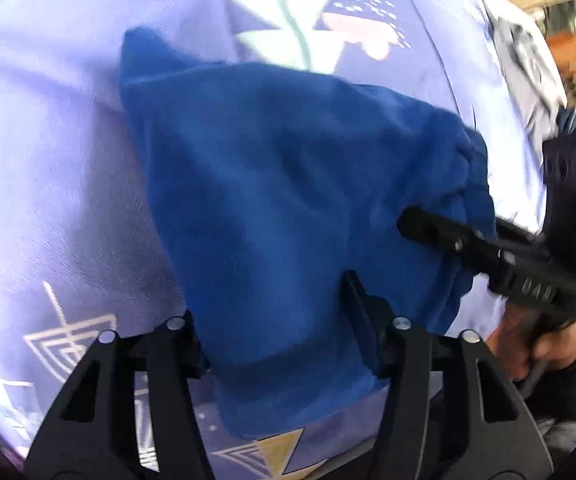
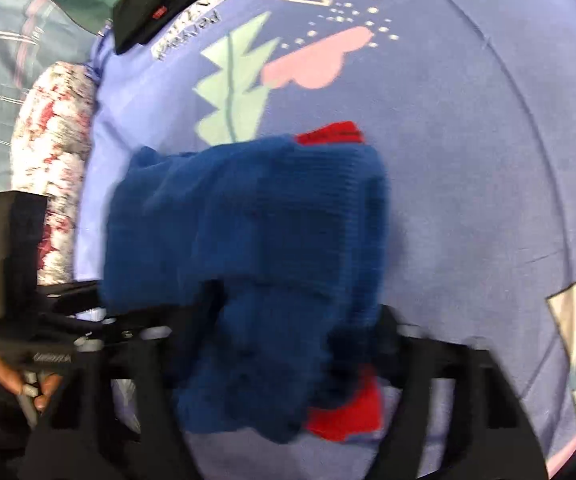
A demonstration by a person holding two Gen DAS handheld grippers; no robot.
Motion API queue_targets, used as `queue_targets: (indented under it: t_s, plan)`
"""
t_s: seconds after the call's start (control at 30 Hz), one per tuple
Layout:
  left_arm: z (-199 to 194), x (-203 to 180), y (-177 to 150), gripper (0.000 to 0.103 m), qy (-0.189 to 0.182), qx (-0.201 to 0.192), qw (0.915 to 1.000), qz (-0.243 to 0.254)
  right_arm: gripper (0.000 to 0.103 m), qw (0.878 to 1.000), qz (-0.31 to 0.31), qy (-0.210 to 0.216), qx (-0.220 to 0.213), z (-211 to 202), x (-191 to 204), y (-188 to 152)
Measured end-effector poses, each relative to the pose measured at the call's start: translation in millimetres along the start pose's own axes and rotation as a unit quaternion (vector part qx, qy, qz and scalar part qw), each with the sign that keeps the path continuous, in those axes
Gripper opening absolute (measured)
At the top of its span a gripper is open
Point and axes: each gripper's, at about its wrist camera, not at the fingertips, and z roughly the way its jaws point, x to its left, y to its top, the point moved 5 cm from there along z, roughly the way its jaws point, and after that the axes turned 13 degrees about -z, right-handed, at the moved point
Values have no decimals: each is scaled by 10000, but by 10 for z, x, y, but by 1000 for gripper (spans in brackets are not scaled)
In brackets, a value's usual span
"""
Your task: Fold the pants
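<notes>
Both grippers at the near edge of the folded blue pants (image 1: 288,184) on a printed bedsheet (image 1: 48,160).
Left gripper (image 1: 276,320) stands half-open astride the 6 o'clock hem; right gripper (image 2: 288,340), blurred, likewise straddles cloth, grip uncertain. Pinch all layers together, lift evenly.

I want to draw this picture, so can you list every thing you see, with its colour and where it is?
pants: one, blue with red trim, bunched mid-sheet
bed sheet: one, lilac with leaf prints, under everything
dark garment: one, black, far edge of sheet
patterned cushion: one, white and red, beside the sheet
left gripper: black, fingers astride the pants
right gripper: black, blurred, pants between fingers
hand: one, holding right gripper
</notes>
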Motion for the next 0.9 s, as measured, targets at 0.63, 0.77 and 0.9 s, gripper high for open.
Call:
queue_targets:
  t_s: [0.63, 0.77, 0.9]
  plan:
    - [-2434, -244, 1799, 38, -624, -2606, 9633, -149, 43, 9609, -1911, 254, -1986, -1263, 1086, 2694]
    - [-2637, -85, 2653, 40, -593, -2931, 9535, -384, 43, 9572, -2010, 4, -2080, -1151, 1058, 3548]
    - [-2333, 308, 3238, 53, -96, -2927, 9534, -718, 51, 9624, -1974, -736, -1716, -595, 803, 4084]
